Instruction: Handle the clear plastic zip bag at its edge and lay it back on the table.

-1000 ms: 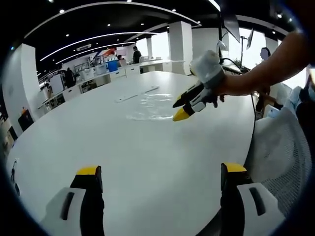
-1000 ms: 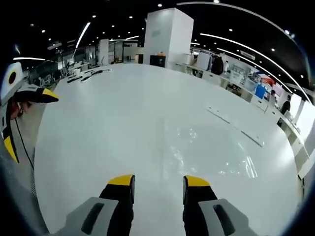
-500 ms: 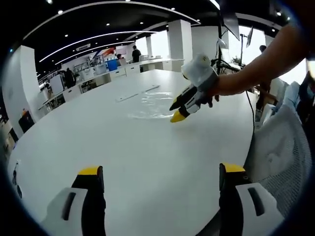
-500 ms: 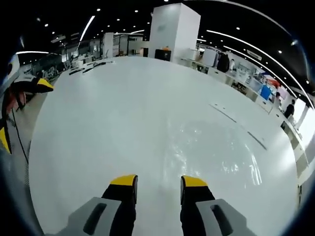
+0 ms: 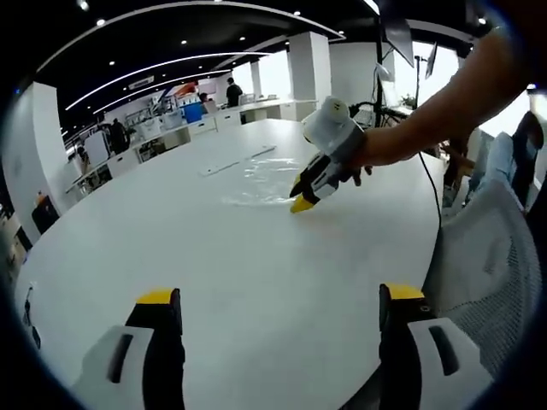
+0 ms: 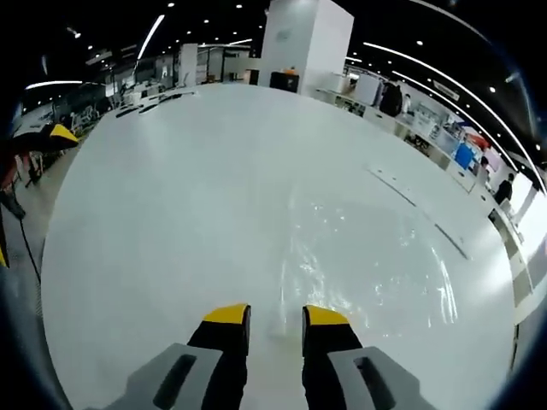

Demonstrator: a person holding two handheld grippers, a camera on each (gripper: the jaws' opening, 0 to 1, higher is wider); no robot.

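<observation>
The clear plastic zip bag (image 6: 367, 265) lies flat on the white table (image 6: 171, 196), shiny and creased. My right gripper (image 6: 276, 314) is low over its near edge; the jaws stand a narrow gap apart and the bag's edge shows between the yellow tips. In the left gripper view the bag (image 5: 261, 181) lies mid-table, and the right gripper (image 5: 301, 201), held by a person's hand, points down at its near side. My left gripper (image 5: 278, 297) hovers wide open over the table's near part, nothing between its fingers.
Two thin pale strips (image 5: 235, 164) lie on the table beyond the bag. A mesh chair back (image 5: 487, 273) stands at the table's right edge. A white pillar (image 6: 303, 43), desks and distant people are far behind the table.
My right gripper has moved forward and down to the bag's near edge, and its jaws have narrowed. The left gripper has stayed where it was, wide open.
</observation>
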